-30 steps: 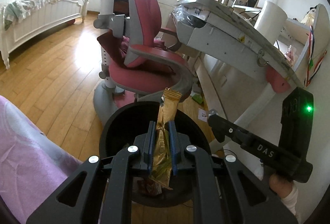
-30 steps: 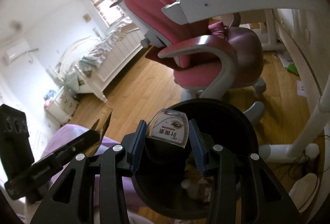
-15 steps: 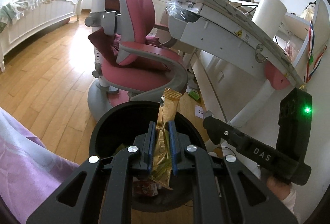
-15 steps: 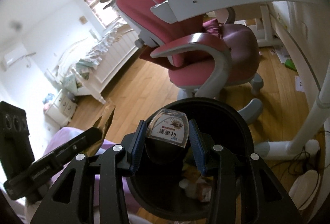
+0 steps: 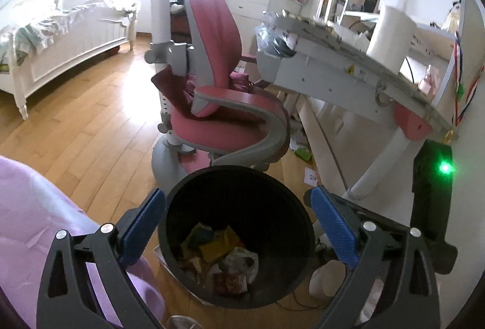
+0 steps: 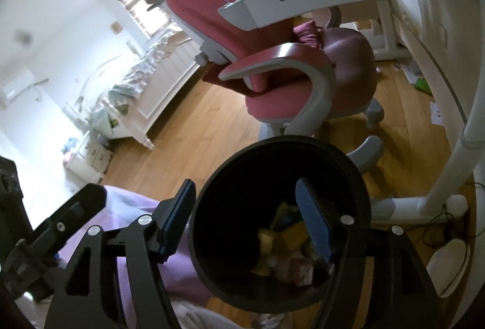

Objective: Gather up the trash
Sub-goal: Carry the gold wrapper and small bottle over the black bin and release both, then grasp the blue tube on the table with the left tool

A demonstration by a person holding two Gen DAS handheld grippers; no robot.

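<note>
Wooden floor (image 5: pixel 75 122) carries the bin (image 5: pixel 236 177); left gripper (image 5: pixel 239 226) and right gripper (image 6: pixel 245 219) hover above, wide apart, empty, probably for dropping wrappers (image 5: pixel 218 250).

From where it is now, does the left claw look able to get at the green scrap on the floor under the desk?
Probably yes: left claw is open and empty; bin is the only obstacle before the green scrap.

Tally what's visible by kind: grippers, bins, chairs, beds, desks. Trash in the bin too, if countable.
Grippers: 2, left gripper and right gripper, both open and empty
Bins: 1, black trash bin
Chairs: 1, pink chair
Beds: 1, white bed
Desks: 1, white desk
Trash in bin: a jumbled pile of wrappers, cannot count
Total: 6
</note>
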